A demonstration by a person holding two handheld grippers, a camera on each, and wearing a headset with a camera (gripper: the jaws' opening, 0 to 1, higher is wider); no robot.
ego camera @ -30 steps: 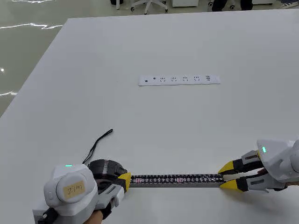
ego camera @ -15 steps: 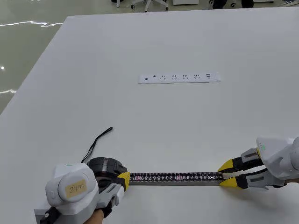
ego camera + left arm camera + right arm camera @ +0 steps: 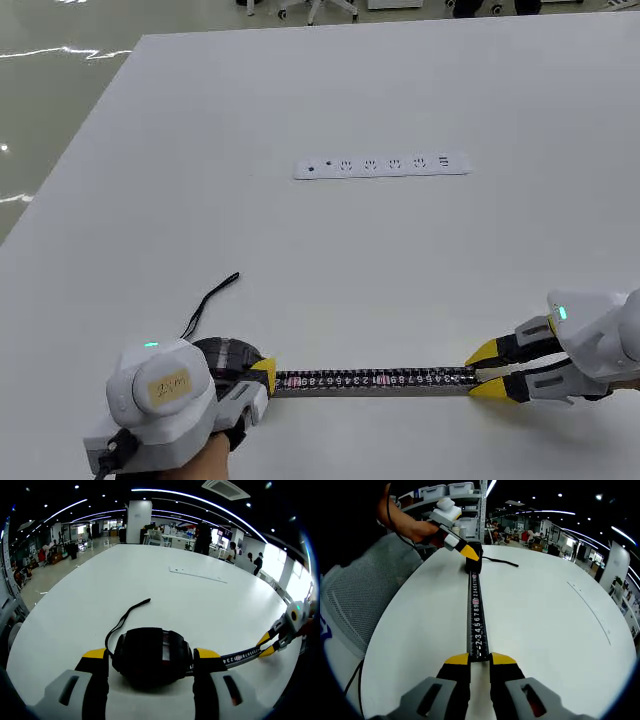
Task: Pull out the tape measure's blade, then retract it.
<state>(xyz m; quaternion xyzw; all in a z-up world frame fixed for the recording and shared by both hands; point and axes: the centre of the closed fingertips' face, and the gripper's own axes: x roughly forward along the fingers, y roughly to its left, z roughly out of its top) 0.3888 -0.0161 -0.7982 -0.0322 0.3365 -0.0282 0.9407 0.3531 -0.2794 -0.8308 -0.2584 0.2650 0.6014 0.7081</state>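
The black tape measure case (image 3: 228, 357) lies at the table's near left, and my left gripper (image 3: 262, 377) is shut on it; the left gripper view shows the case (image 3: 152, 655) squeezed between the yellow-tipped jaws. Its black wrist strap (image 3: 207, 303) trails away over the table. The dark numbered blade (image 3: 375, 380) runs flat along the table to the right. My right gripper (image 3: 478, 371) is shut on the blade's end. In the right gripper view the blade (image 3: 477, 617) stretches from my right gripper (image 3: 480, 658) back to the case (image 3: 474, 563).
A white power strip (image 3: 381, 165) lies flat in the middle of the white table (image 3: 400, 90). The table's left edge (image 3: 70, 145) drops to a glossy floor. Office chairs stand beyond the far edge.
The blade's pulled-out length looks about the same. The left gripper and case sit slightly lower in the picture, which has itself shifted a little.
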